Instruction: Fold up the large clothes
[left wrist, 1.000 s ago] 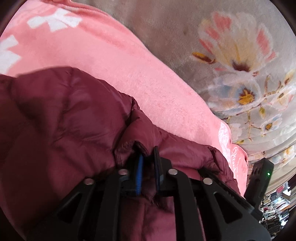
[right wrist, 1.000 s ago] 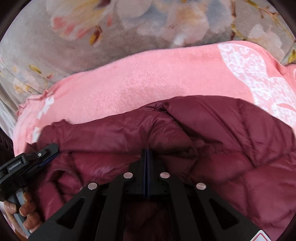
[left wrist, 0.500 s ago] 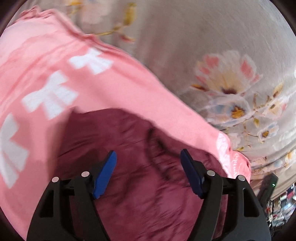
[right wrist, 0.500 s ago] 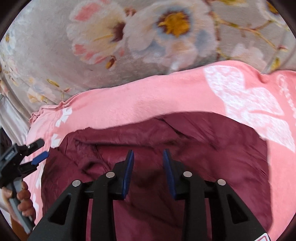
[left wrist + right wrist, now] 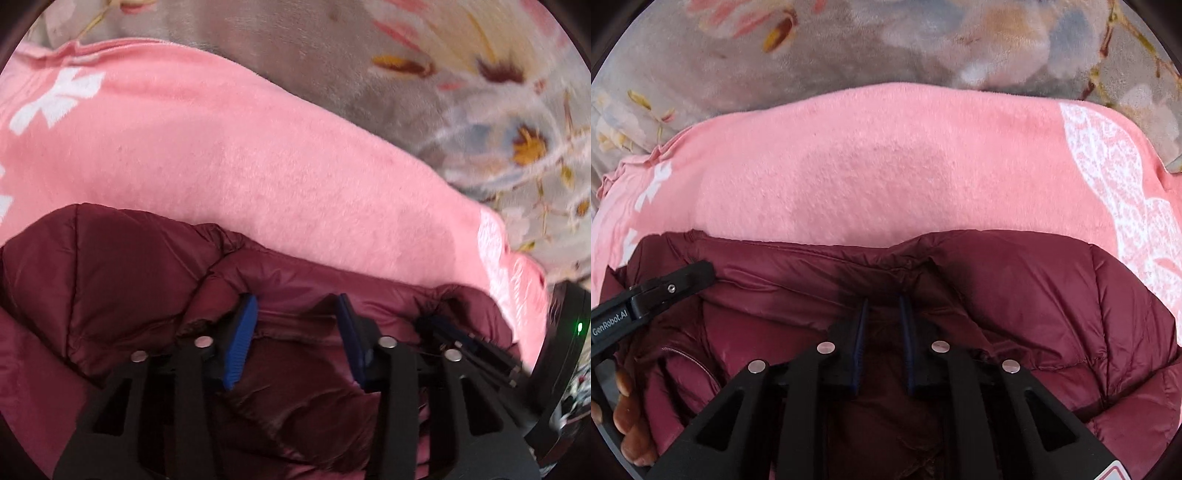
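Note:
A dark red puffer jacket (image 5: pixel 110 266) lies bunched on a pink blanket (image 5: pixel 258 166). My left gripper (image 5: pixel 295 325) sits low over the jacket's upper edge. Its jaws are closing and still stand apart, with a seam of the fabric between the blue pads. In the right wrist view the jacket (image 5: pixel 1052 295) fills the lower half. My right gripper (image 5: pixel 883 325) is over its collar fold, jaws closing to a narrow gap with fabric in it. Each gripper shows in the other's view: the right gripper (image 5: pixel 461 339) close at the right, the left gripper (image 5: pixel 665 288) at the left.
The pink blanket (image 5: pixel 886 166), with white bows and a white lace print, spreads over a grey floral bed cover (image 5: pixel 849 48). A hand (image 5: pixel 628 424) holds the left gripper's handle at the lower left. The bed cover (image 5: pixel 332 55) runs beyond the blanket's far edge.
Both grippers let go of the jacket, lifted with jaws spread, and have come back down onto its edge with narrower jaws. The jacket lies flatter than a second ago.

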The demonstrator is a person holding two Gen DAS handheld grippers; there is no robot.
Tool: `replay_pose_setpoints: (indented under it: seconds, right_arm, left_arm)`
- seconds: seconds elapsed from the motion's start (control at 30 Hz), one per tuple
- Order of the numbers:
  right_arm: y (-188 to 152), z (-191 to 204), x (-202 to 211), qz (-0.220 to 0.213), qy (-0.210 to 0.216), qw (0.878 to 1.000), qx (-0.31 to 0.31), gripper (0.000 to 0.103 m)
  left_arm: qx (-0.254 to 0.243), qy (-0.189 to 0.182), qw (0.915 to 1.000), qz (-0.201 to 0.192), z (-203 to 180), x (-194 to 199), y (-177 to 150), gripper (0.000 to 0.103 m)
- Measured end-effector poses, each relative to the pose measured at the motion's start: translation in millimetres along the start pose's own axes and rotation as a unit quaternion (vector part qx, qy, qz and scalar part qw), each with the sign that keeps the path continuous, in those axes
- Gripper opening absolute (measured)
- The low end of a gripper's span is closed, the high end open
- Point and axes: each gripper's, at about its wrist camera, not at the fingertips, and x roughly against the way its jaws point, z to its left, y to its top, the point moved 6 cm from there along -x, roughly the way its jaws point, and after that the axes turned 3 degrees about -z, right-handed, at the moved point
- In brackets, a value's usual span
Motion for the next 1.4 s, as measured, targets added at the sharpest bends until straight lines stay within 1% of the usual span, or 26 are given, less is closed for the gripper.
replay_pose_setpoints:
  seconds: [0.03, 0.1, 0.13, 0.2, 0.27, 0.3, 0.33, 0.37, 0.4, 0.43, 0.47, 0.5, 0.53, 0.57, 0.6, 0.67, 0.73, 0.77, 0.83, 0.87, 0.93, 1.07, 1.2, 1.3, 1.37, 1.4]
  right_arm:
    - [0, -2, -1, 0.002, 0.002, 1.000, -0.004, 0.010]
    - [0, -6, -2, 0.006, 0.005, 1.000, -0.013, 0.007]
    - [0, -9, 1, 0.006, 0.004, 1.000, -0.020, 0.003]
    - [-1, -18, 11, -0.003, -0.002, 0.999, -0.033, 0.002]
    - [-6, -34, 40, -0.022, -0.014, 0.998, -0.052, 0.005]
    - [-8, -41, 54, -0.030, -0.015, 0.998, -0.058, 0.009]
    - [-12, -49, 74, -0.042, -0.018, 0.997, -0.065, 0.018]
    - [-22, -61, 105, -0.057, -0.020, 0.996, -0.067, 0.019]
    - [-30, -68, 127, -0.066, -0.016, 0.996, -0.063, 0.020]
    - [-45, -76, 157, -0.079, -0.011, 0.995, -0.057, 0.028]
    - [-56, -83, 177, -0.086, -0.011, 0.995, -0.051, 0.045]
    - [-78, -94, 210, -0.098, -0.018, 0.994, -0.044, 0.054]
    - [-102, -105, 239, -0.109, -0.024, 0.993, -0.039, 0.068]
    - [-120, -113, 258, -0.114, -0.028, 0.992, -0.037, 0.071]
    - [-152, -124, 286, -0.115, -0.031, 0.992, -0.036, 0.072]
    - [-211, -140, 324, -0.109, -0.034, 0.992, -0.045, 0.075]
    - [-261, -156, 349, -0.102, -0.028, 0.992, -0.070, 0.078]
    - [-276, -160, 354, -0.099, -0.027, 0.992, -0.080, 0.078]
    - [-322, -169, 365, -0.085, -0.020, 0.990, -0.115, 0.078]
    - [-339, -171, 366, -0.079, -0.007, 0.988, -0.133, 0.078]
    - [-361, -168, 360, -0.069, 0.009, 0.986, -0.153, 0.078]
    - [-397, -163, 343, -0.052, 0.029, 0.980, -0.190, 0.078]
    - [-410, -162, 325, -0.051, 0.056, 0.969, -0.236, 0.078]
    - [-410, -161, 320, -0.067, 0.076, 0.959, -0.264, 0.078]
    - [-402, -155, 318, -0.077, 0.110, 0.952, -0.274, 0.055]
    - [-400, -153, 316, -0.073, 0.121, 0.950, -0.279, 0.049]
  left_arm:
    - [-0.008, 0.003, 1.0000, 0.000, 3, 1, -3, 0.031]
    - [-0.014, -0.004, 0.9999, -0.002, 11, 5, -6, 0.024]
    - [-0.009, -0.010, 0.9999, -0.002, 18, 9, -7, 0.017]
    - [0.009, -0.023, 0.9997, 0.001, 29, 17, -6, 0.007]
    - [0.028, -0.031, 0.9991, 0.004, 45, 34, -6, 0.005]
    - [0.028, -0.024, 0.9993, 0.002, 54, 45, -7, 0.005]
    - [0.023, 0.001, 0.9997, -0.004, 63, 58, -8, 0.006]
    - [0.009, 0.036, 0.9992, -0.014, 73, 78, -10, 0.012]
    - [-0.002, 0.045, 0.9987, -0.023, 81, 100, -13, 0.015]
    - [-0.007, 0.045, 0.9986, -0.028, 85, 116, -16, 0.026]
    - [-0.016, 0.048, 0.9981, -0.035, 92, 145, -25, 0.037]
    - [-0.025, 0.054, 0.9973, -0.043, 97, 171, -36, 0.041]
    - [-0.032, 0.058, 0.9966, -0.049, 101, 190, -45, 0.051]
    - [-0.040, 0.062, 0.9958, -0.055, 109, 218, -62, 0.064]
    - [-0.039, 0.066, 0.9954, -0.058, 117, 247, -82, 0.070]
    - [-0.022, 0.053, 0.9963, -0.064, 130, 289, -117, 0.088]
    - [0.008, 0.040, 0.9971, -0.063, 147, 324, -156, 0.092]
    - [0.027, 0.033, 0.9973, -0.060, 154, 337, -178, 0.093]
    - [0.067, 0.025, 0.9961, -0.051, 168, 356, -224, 0.093]
    - [0.079, 0.024, 0.9954, -0.049, 173, 361, -238, 0.093]
    - [0.106, 0.007, 0.9935, -0.041, 175, 366, -271, 0.093]
    - [0.132, -0.020, 0.9905, -0.033, 164, 357, -307, 0.093]
    - [0.149, -0.038, 0.9875, -0.035, 152, 344, -320, 0.092]
    - [0.178, -0.061, 0.9818, -0.028, 146, 330, -324, 0.073]
    - [0.184, -0.058, 0.9808, -0.028, 144, 325, -327, 0.049]
    - [0.182, -0.053, 0.9814, -0.029, 142, 324, -328, 0.043]
